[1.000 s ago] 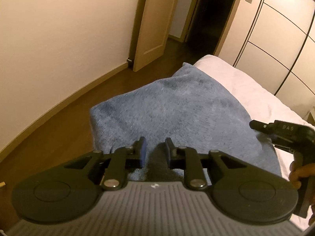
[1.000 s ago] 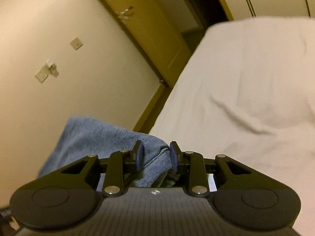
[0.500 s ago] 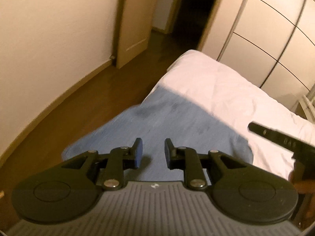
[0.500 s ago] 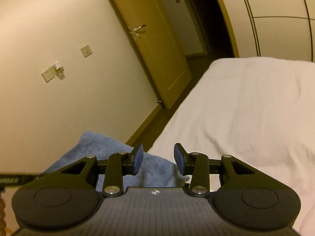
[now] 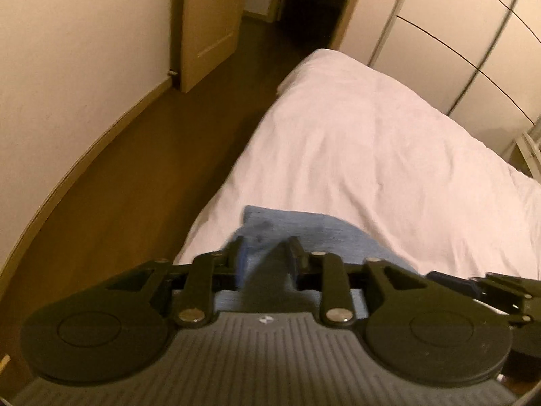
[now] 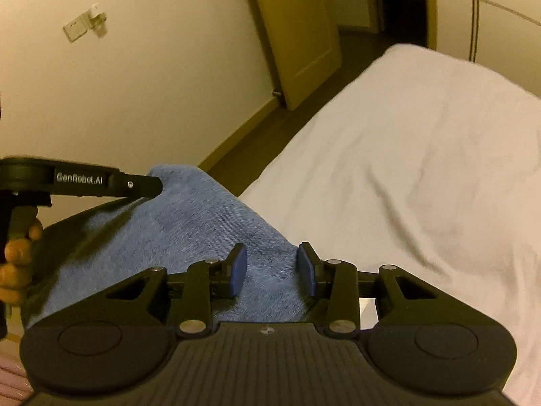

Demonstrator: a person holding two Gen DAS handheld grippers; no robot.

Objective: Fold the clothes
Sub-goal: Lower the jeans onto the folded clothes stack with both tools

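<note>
Blue towel (image 6: 189,237) on near left edge of white bed (image 5: 365,155), both grippers over it.

Bed sheet rumpled, running toward far corner beside wooden floor (image 5: 142,169), open door (image 6: 297,34) and wardrobe panels (image 5: 456,50). Towel lying at bed's near left edge, spilling past it toward floor. Left gripper (image 5: 265,258) spread to a narrow gap, towel showing between fingers with nothing pinched. Right gripper (image 6: 272,265) spread wide above towel's right border, blue pads (image 6: 238,267) clear of fabric.
</note>
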